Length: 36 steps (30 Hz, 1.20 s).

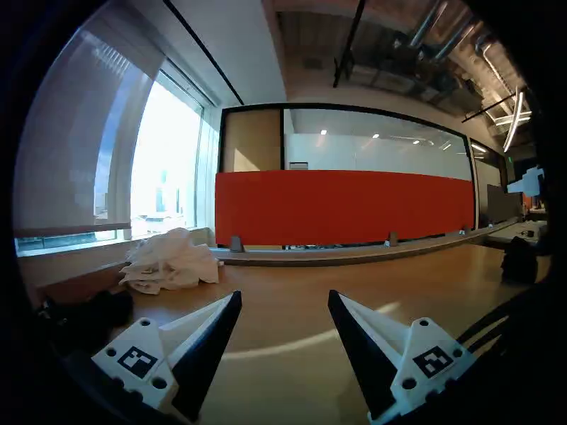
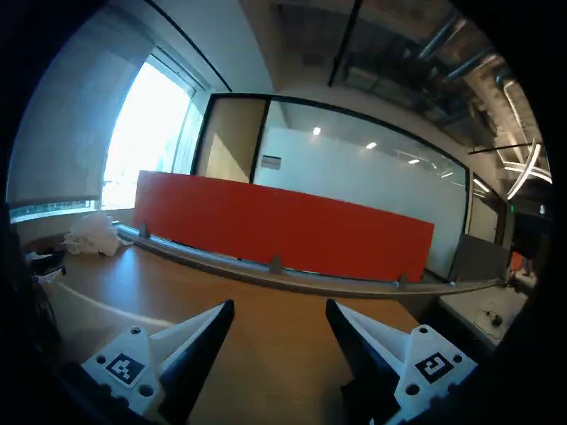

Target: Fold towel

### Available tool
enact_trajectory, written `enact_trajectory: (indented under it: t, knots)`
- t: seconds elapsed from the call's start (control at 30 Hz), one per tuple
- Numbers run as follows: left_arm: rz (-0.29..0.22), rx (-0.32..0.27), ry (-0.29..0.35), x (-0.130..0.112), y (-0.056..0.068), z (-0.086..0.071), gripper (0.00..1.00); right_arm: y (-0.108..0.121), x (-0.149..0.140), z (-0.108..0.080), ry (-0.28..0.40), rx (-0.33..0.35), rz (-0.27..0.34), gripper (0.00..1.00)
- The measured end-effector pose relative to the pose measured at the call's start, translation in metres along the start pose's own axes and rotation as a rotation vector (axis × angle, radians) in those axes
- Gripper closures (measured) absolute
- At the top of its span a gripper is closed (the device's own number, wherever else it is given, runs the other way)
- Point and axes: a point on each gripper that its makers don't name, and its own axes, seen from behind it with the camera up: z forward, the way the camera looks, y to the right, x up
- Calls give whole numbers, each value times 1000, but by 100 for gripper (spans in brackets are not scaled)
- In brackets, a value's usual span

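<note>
- Left claw (image 1: 284, 293) and right claw (image 2: 280, 303) are both spread, holding nothing.
- Towel (image 1: 170, 261) sits crumpled at the far left of the counter (image 1: 305, 276), by the window; right claw is well apart from it.
- Risk: no clean corner shows, so a pinch probably grabs bunched layers and skews the fold.
- Risk: dark clutter (image 1: 85, 315) near the towel could snag.

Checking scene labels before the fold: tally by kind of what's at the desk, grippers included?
White crumpled towel: 1
Red divider panel: 1
Unidentified dark items, a dark lump near the towel and a dark shape farther off: 2
Grippers, left gripper and right gripper, both open: 2
Total: 6
</note>
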Motion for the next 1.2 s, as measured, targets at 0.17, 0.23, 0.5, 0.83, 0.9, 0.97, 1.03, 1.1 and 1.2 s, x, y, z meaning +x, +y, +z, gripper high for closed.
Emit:
enact_trajectory:
  t: [0.17,0.23,0.5,0.83,0.9,0.97,1.03,1.1,1.2]
  knots:
    - [-1,2,-10,-2,1,-1,10,0,-4,0,-9,2,4,0]
    - [-1,8,-14,-3,-1,-1,10,0,-6,-1,-11,3,8,0]
    - [0,10,-17,-5,-2,0,10,4,-10,-1,-17,-1,13,0]
    - [2,11,-18,-5,-2,1,9,5,-8,-1,-11,-1,28,0]
    - [2,11,-18,-5,-2,0,9,5,-9,-1,-10,1,31,0]
    - [2,11,-19,-5,-2,0,9,5,-10,-1,-7,2,33,0]
    - [2,11,-19,-5,-2,0,9,7,-14,-1,-7,3,36,0]
    - [2,11,-18,-5,-2,0,9,9,-19,0,-9,2,41,0]
    - [2,11,-18,-5,-2,0,9,15,-24,0,-10,-6,59,0]
